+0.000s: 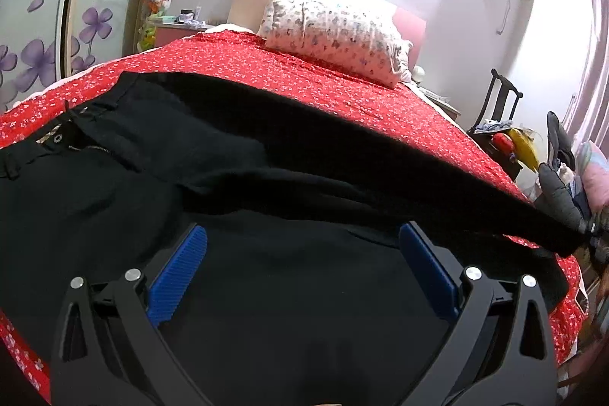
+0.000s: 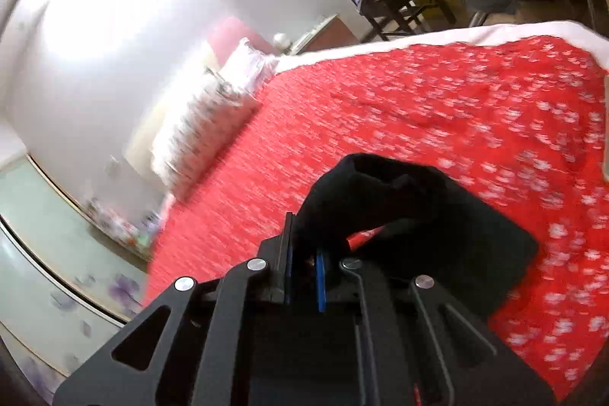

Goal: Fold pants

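**Presently: leg hem in transit, waist end unsecured**

Currently the bed (image 1: 342, 90), covered by a red floral bedspread, carries the work. A patterned pillow (image 1: 335, 33) lies at its head, well apart from the garment.

The black pants (image 1: 247, 155) are spread across the near part of the bedspread, waistband and zipper toward the left of the left wrist view, one leg stretching away to the right, where its far end appears lifted off the cover. In the right wrist view a bunched black hem end (image 2: 380, 200) stands above the red surface; that view is motion-blurred, so the exact height cannot be judged.

The right gripper (image 2: 304, 276) has its jaws drawn narrow and clamped on that hem end. The left gripper (image 1: 300, 273) has its jaws spread wide over the seat area, gripping nothing; whether its pads touch the cloth cannot be told.

Assessment: the step in hand looks to be carrying the leg end toward the waistband.

Recommendations:
- Keep the hem taut and low, so the leg lays over without dragging the lower layer.
- Steady the seat with the left jaws.
- Align the hem square to the waistband before releasing.
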Available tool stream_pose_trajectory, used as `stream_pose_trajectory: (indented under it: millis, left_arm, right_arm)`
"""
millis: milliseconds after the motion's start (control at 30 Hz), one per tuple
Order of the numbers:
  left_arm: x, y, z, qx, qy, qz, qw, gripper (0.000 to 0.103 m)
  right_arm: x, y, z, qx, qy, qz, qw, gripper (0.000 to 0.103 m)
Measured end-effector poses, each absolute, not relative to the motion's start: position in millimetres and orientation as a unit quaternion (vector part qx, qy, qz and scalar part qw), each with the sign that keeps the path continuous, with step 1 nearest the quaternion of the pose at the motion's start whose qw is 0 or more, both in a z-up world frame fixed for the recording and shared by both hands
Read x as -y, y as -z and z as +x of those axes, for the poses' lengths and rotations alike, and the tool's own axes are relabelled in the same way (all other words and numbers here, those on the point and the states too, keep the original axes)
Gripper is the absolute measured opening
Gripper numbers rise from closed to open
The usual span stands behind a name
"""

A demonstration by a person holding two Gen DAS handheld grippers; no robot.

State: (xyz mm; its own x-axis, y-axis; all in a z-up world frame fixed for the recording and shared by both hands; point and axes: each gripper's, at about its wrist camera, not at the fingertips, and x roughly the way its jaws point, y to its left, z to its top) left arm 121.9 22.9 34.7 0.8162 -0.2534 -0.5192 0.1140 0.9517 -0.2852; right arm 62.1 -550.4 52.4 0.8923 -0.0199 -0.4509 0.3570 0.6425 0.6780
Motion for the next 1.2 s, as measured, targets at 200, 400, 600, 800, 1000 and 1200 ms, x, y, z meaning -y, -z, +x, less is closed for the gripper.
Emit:
stream_pose_trajectory:
  millis: [200,400,600,800,1000,1200]
  left_arm:
    - [-25,-37,119,-0.282,0.107,-0.138,0.943,0.101]
    - [-31,-34,122,-0.297,0.111,-0.159,0.935,0.101]
    - [-46,-26,131,-0.325,0.126,-0.224,0.91,0.101]
    - [-62,-20,133,-0.327,0.128,-0.285,0.892,0.101]
    - [-71,-21,132,-0.318,0.112,-0.273,0.901,0.101]
    - [-79,-17,136,-0.326,0.101,-0.291,0.894,0.101]
  right_arm:
    - [542,24,40,-0.282,0.14,0.458,0.831,0.009]
    - [533,1,26,-0.313,0.159,0.468,0.811,0.038]
    - [475,-20,38,-0.264,0.05,0.489,0.829,0.051]
    - [404,6,107,-0.308,-0.061,0.549,0.775,0.04]
    - [378,33,148,-0.336,-0.01,0.571,0.749,0.037]
    - [376,42,159,-0.327,0.036,0.584,0.742,0.031]
